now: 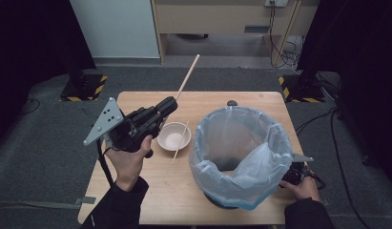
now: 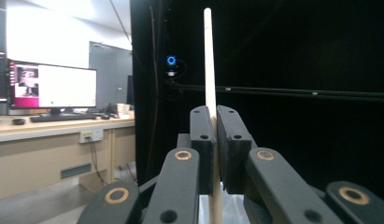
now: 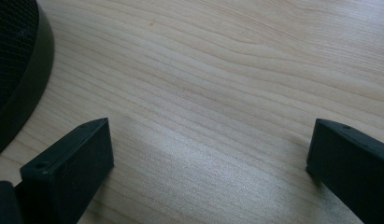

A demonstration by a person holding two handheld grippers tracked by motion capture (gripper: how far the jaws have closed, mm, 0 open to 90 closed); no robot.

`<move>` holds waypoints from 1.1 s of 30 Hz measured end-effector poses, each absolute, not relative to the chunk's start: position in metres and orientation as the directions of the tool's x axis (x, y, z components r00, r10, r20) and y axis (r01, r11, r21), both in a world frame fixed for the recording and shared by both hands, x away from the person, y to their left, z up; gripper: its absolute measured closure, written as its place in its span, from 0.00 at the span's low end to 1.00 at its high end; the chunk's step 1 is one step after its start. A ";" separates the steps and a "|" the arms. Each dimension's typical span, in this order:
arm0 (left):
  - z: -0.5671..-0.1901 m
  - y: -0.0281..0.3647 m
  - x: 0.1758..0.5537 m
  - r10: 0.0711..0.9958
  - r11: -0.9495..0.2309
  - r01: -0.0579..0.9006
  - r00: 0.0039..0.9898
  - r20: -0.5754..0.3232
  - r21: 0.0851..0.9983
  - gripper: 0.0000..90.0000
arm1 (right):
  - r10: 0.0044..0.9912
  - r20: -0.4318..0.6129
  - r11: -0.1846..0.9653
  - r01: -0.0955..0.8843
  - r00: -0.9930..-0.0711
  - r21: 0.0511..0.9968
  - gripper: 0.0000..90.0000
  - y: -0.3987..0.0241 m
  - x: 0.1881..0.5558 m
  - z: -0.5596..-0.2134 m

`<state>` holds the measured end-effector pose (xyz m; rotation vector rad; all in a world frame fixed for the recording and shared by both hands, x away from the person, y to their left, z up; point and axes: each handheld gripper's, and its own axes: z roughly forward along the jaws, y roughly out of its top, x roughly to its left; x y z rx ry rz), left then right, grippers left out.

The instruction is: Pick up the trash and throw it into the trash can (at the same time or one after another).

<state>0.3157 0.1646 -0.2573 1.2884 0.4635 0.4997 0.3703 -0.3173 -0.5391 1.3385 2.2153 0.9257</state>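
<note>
Two grippers | left gripper (image 2: 214,135) clamps chopstick (image 2: 208,60) | right gripper (image 3: 208,158) wide over table (image 3: 227,70)

A lit monitor (image 2: 54,86) is seen on a pale bench (image 2: 21,128), with a keyboard (image 2: 63,117) near its front edge and a socket plate (image 2: 91,135) fixed below that edge. Two stand bases marked with striped tape (image 1: 84,88) (image 1: 298,88) are set on grey carpet (image 1: 41,143).
</note>
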 end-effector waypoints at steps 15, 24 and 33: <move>-0.257 0.126 0.318 0.537 0.179 -0.077 0.843 -0.032 0.981 0.95 | 0.884 0.007 0.325 0.626 -0.467 0.708 0.01 -0.317 0.370 -0.539; -0.261 0.099 0.321 0.503 0.149 -0.058 0.864 -0.025 0.987 0.95 | 0.884 0.007 0.325 0.626 -0.467 0.708 0.01 -0.317 0.370 -0.539; -0.266 0.075 0.324 0.475 0.105 -0.036 0.880 -0.018 0.994 0.95 | 0.884 0.007 0.326 0.626 -0.468 0.708 0.01 -0.317 0.370 -0.539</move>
